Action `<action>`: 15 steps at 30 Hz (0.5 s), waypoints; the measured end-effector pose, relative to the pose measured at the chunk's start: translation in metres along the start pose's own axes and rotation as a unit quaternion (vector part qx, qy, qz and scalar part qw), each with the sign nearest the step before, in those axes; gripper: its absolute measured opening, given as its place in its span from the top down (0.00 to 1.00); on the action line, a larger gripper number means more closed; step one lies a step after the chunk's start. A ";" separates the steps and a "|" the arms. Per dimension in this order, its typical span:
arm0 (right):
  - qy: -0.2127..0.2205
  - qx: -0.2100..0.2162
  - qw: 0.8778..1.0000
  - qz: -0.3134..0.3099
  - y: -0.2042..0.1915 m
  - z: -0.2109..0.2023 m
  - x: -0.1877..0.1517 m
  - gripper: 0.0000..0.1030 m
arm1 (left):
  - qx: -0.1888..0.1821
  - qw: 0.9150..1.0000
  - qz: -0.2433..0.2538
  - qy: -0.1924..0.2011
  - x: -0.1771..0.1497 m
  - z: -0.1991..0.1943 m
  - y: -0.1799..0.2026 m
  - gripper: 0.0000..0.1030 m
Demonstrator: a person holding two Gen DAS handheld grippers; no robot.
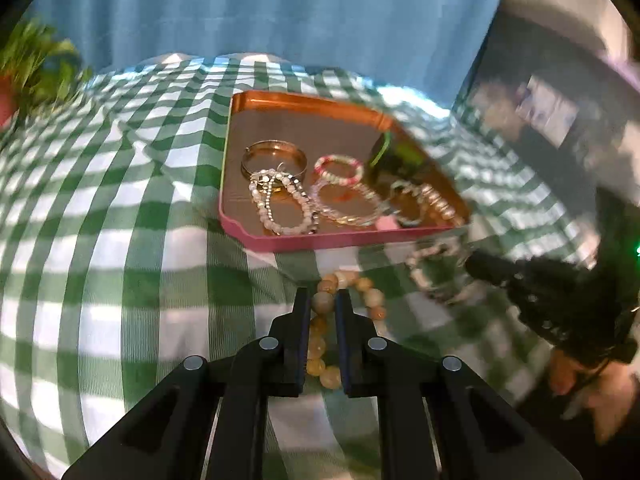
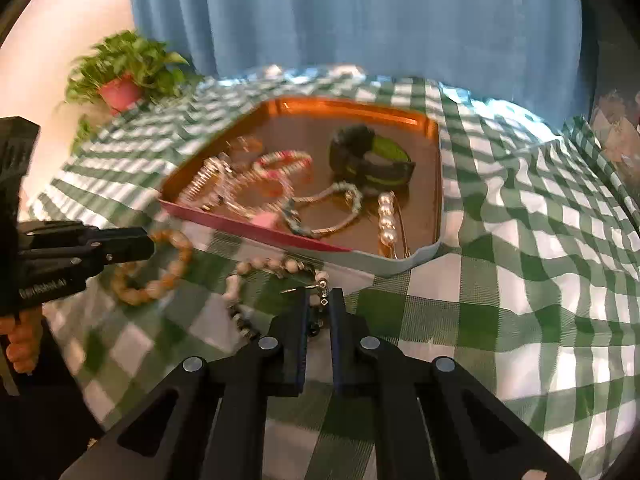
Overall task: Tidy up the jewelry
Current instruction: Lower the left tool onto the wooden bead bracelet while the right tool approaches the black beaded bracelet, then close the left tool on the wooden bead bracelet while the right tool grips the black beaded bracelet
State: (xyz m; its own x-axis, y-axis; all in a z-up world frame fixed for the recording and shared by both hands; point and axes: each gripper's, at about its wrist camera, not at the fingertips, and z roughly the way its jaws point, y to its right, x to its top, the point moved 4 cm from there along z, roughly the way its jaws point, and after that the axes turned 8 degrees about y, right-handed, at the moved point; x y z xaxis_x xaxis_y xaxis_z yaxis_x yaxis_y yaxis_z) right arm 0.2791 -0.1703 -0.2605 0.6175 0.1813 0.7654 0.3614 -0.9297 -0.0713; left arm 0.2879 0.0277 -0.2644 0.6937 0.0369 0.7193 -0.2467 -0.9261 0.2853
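Note:
A pink tray [image 1: 320,240] with a copper floor holds several bracelets, a gold bangle [image 1: 274,156] and a black and green watch [image 1: 390,158]. It also shows in the right wrist view [image 2: 400,266]. My left gripper [image 1: 323,300] is shut on an amber bead bracelet [image 1: 352,284], held just in front of the tray. My right gripper [image 2: 319,300] is shut on a white bead bracelet with a chain [image 2: 256,266], also in front of the tray. The left gripper [image 2: 148,242] appears in the right wrist view holding the amber bracelet [image 2: 172,268].
A green and white checked cloth [image 1: 120,220] covers the table. A potted plant [image 2: 120,76] stands at the back left. A blue curtain [image 2: 360,12] hangs behind. The right gripper [image 1: 480,266] shows blurred at the right of the left wrist view.

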 end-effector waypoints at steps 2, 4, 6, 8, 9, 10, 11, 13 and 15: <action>0.003 0.012 1.000 0.006 -0.002 -0.010 -0.003 1.00 | 0.015 1.000 0.004 0.000 -0.008 -0.007 0.000 0.88; -0.006 0.016 1.000 0.010 -0.005 -0.014 -0.012 1.00 | 0.024 1.000 0.012 -0.017 -0.018 -0.003 0.000 0.88; -0.019 0.010 1.000 0.006 -0.009 -0.014 -0.020 1.00 | 0.032 0.999 0.023 -0.019 -0.021 -0.001 0.003 0.87; -0.011 -0.003 1.000 0.001 -0.010 -0.015 -0.020 0.99 | 0.049 0.998 0.045 -0.015 -0.022 -0.001 0.006 0.86; -0.004 -0.010 1.000 -0.002 -0.009 -0.016 -0.017 0.90 | 0.060 0.997 0.050 -0.013 -0.022 0.001 0.007 0.86; 0.002 -0.009 1.000 -0.003 -0.009 -0.015 -0.013 0.80 | 0.064 0.996 0.052 -0.017 -0.023 0.003 0.006 0.85; 0.005 -0.005 1.000 -0.004 -0.008 -0.013 -0.010 0.73 | 0.063 0.997 0.051 -0.018 -0.023 0.004 0.006 0.83; 0.008 -0.001 1.000 0.004 -0.007 -0.007 -0.005 0.65 | 0.058 0.997 0.054 -0.017 -0.022 0.007 0.008 0.76; -0.002 0.001 1.000 0.009 -0.006 0.004 -0.001 0.66 | 0.060 0.996 0.065 -0.010 -0.022 0.010 0.012 0.72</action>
State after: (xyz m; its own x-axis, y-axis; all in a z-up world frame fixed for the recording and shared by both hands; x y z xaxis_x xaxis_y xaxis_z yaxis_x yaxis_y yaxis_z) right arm 0.2797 -0.1637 -0.2635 0.6267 0.1663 0.7613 0.3520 -0.9320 -0.0862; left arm 0.2764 0.0117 -0.2835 0.6748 -0.0933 0.7320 -0.2545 -0.9605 0.1121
